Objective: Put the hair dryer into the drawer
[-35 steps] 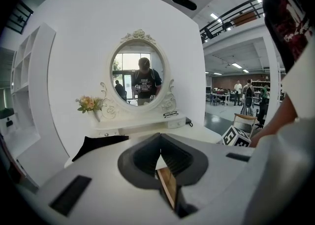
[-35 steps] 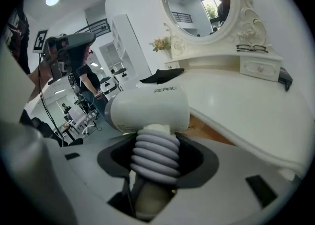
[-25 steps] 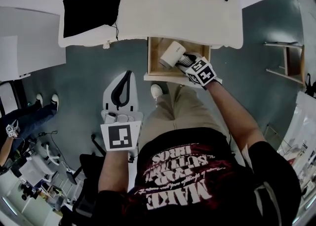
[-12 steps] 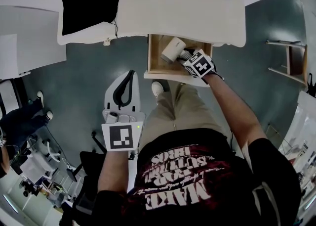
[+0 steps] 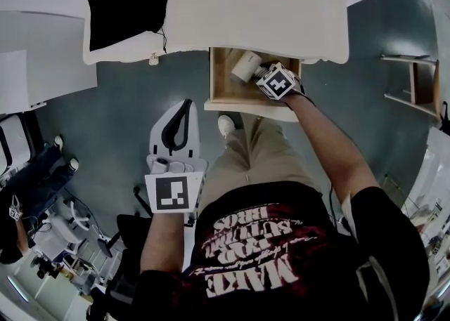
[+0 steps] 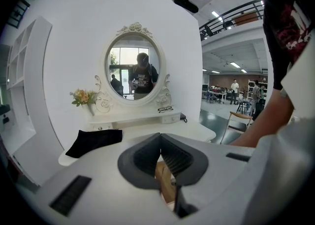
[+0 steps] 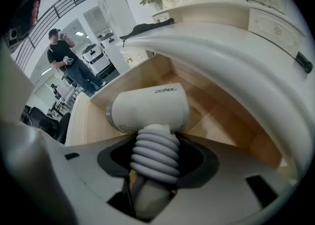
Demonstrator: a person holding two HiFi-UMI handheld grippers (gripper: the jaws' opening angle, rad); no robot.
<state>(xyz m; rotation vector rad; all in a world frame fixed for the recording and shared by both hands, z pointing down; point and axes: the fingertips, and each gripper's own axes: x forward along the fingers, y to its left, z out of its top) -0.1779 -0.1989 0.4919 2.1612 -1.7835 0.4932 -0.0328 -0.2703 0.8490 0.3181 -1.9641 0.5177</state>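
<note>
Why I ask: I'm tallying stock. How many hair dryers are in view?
1. The hair dryer is held by its ribbed handle in the right tongs, over the open drawer. None shows elsewhere, though more could be hidden out of sight.

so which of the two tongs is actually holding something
The right tongs: they are clamped on the ribbed handle of the hair dryer, over the open drawer. The left tongs are shut with nothing between them.
</note>
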